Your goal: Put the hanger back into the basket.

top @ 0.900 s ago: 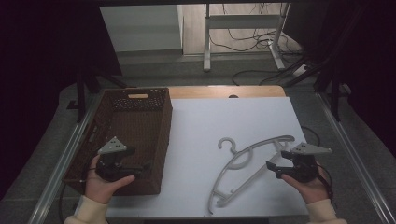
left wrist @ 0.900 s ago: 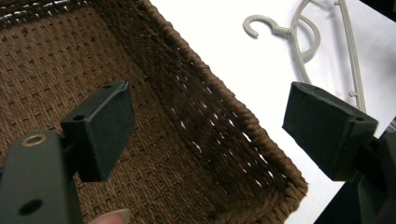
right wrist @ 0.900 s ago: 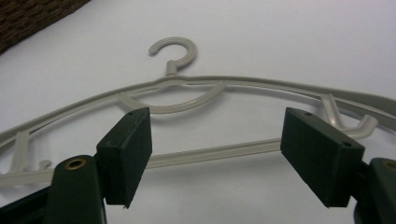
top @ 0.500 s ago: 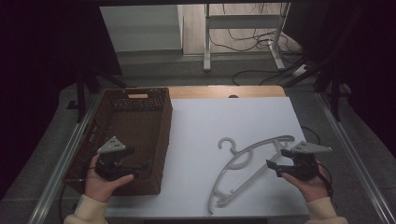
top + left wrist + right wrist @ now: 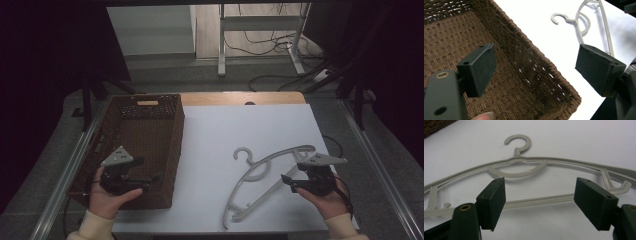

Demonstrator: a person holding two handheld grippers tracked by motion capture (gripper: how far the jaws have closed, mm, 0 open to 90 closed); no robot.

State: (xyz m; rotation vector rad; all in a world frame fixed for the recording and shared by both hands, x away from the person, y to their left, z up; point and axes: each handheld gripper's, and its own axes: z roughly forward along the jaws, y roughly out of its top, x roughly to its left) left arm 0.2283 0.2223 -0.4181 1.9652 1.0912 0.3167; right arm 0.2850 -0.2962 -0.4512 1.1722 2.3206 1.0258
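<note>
A brown woven basket [image 5: 140, 135] sits at the left edge of the white desk [image 5: 225, 130]. The left gripper [image 5: 150, 179] hovers over the basket's near right corner, jaws wide apart with the basket's right wall showing between them in the left gripper view, nothing held. Right of the basket a pale grey plastic hanger [image 5: 260, 175] lies flat on the desk, hook pointing away. The right gripper [image 5: 286, 181] hangs just beside the hanger's right arm, jaws apart and empty
</note>
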